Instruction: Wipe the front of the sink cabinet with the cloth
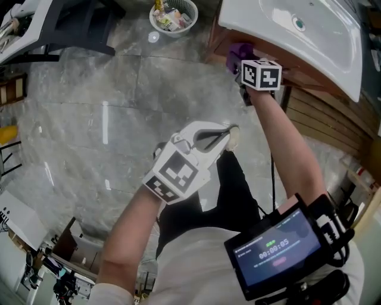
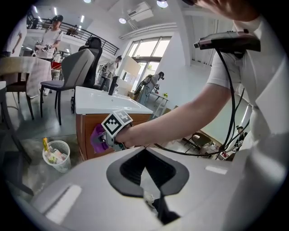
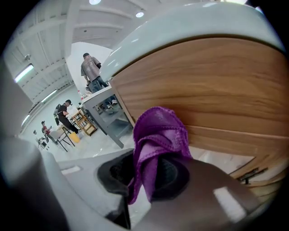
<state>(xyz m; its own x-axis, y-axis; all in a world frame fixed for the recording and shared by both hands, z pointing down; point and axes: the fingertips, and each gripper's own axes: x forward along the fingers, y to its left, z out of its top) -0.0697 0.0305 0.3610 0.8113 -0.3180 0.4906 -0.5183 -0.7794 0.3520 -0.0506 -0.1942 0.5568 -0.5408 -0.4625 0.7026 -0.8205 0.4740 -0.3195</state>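
Starting at the left of the head view, a glossy grey floor [image 1: 89, 119] stretches under the person, and a white waste basket [image 1: 173, 16] full of scraps stands on it near the top edge. Below and right of it the left gripper [image 1: 231, 134] hangs over the floor, well apart from the cabinet. In the left gripper view its jaws are pressed together with nothing between them [image 2: 156, 200], and beyond them the other arm reaches across to the wood.

Further right, the right gripper [image 1: 239, 59], with its marker cube, is held up against the sink cabinet [image 1: 309, 83], just under the rim of the white sink [image 1: 315, 30]. It pinches a purple cloth [image 1: 237, 55]. In the right gripper view the cloth [image 3: 156, 135] stands bunched and folded between the jaws of the right gripper [image 3: 149, 176], and its upper part lies against the wooden front of the sink cabinet [image 3: 216, 90], near that front's left corner. The left gripper view shows the same spot from the side: the cloth [image 2: 97, 137] sits high on the cabinet front, a little below the sink [image 2: 104, 101].

At the lower right of the head view, a small screen device [image 1: 274, 253] is strapped to the person's chest, with a dark cable running up beside the right forearm.
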